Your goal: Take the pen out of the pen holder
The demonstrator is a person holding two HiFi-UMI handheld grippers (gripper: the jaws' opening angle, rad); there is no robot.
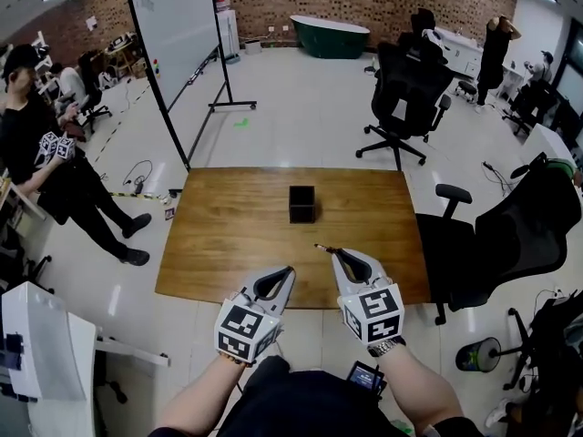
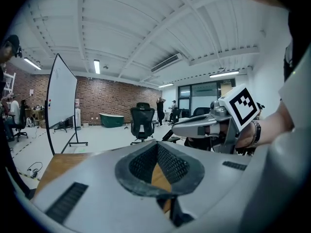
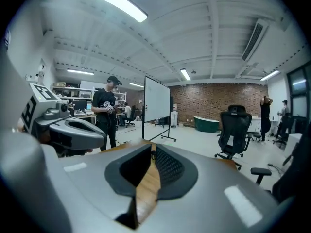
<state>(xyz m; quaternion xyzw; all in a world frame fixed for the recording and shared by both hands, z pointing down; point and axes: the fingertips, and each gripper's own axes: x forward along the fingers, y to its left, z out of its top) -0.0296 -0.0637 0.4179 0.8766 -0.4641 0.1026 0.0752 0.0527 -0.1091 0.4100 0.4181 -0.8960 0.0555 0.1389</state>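
Note:
A black square pen holder (image 1: pixel 301 204) stands upright near the middle of the wooden table (image 1: pixel 219 244). My right gripper (image 1: pixel 335 253) hangs over the table's near edge, well short of the holder, shut on a thin pen (image 1: pixel 322 247) that pokes out leftwards from its tips. In the right gripper view its jaws (image 3: pixel 151 152) meet at the tip, and the pen barely shows there. My left gripper (image 1: pixel 291 270) is beside it on the left, shut with nothing in it. In the left gripper view the tips (image 2: pixel 157 145) come together and the right gripper (image 2: pixel 175 128) passes in front.
A black office chair (image 1: pixel 515 235) stands at the table's right end and another (image 1: pixel 410 85) beyond the far edge. A whiteboard on a stand (image 1: pixel 178 35) is at the far left. A person (image 1: pixel 41 153) stands left of the table. A white unit (image 1: pixel 46 353) is at the near left.

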